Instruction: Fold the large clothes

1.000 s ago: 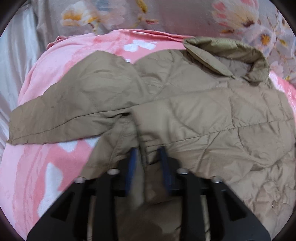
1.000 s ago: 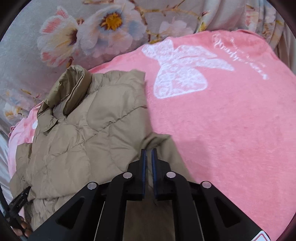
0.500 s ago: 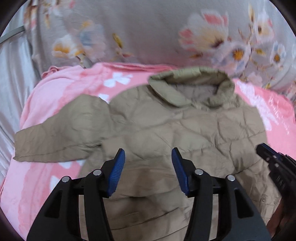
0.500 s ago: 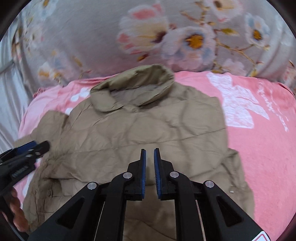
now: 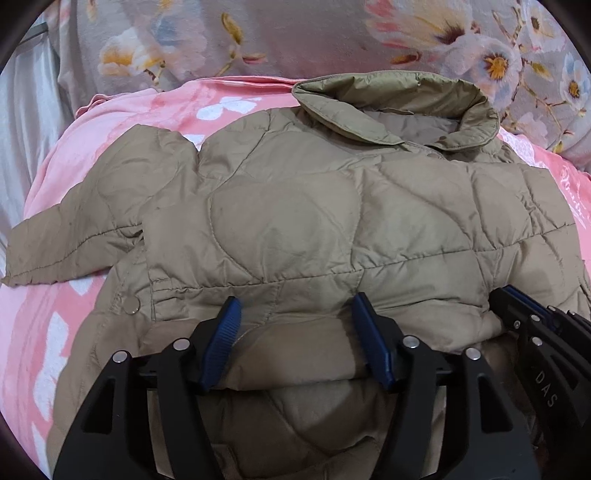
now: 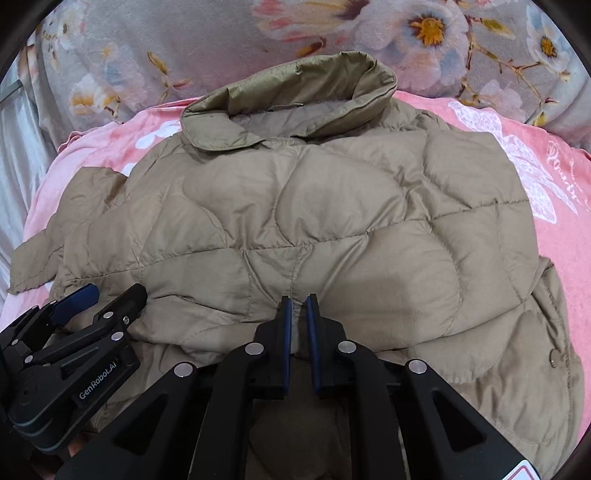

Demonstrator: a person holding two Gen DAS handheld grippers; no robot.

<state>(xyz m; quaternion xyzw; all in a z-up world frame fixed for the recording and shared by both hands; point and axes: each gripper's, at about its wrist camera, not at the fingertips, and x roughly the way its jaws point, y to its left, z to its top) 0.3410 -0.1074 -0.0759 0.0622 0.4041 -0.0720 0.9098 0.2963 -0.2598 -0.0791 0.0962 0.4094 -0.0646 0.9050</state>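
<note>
A tan quilted jacket [image 5: 295, 221] lies on a pink blanket [image 5: 74, 155], collar [image 5: 399, 107] at the far side, lower part folded up over the body. One sleeve [image 5: 66, 240] sticks out to the left. My left gripper [image 5: 295, 314] is open, its blue pads either side of the folded edge, holding nothing. My right gripper [image 6: 298, 302] has its pads nearly together at the folded edge of the jacket [image 6: 295, 221]; no cloth shows between them. Each gripper shows in the other's view: the right one [image 5: 517, 306], the left one [image 6: 107, 295].
A grey floral cover [image 6: 332, 33] lies beyond the collar. The pink blanket [image 6: 554, 192] with white butterfly print extends right of the jacket. Pale grey sheet [image 5: 26, 110] at the far left.
The left gripper let go of the jacket and opened. Both grippers swung toward the jacket's middle and came down to the folded edge. The right sleeve side now lies folded in.
</note>
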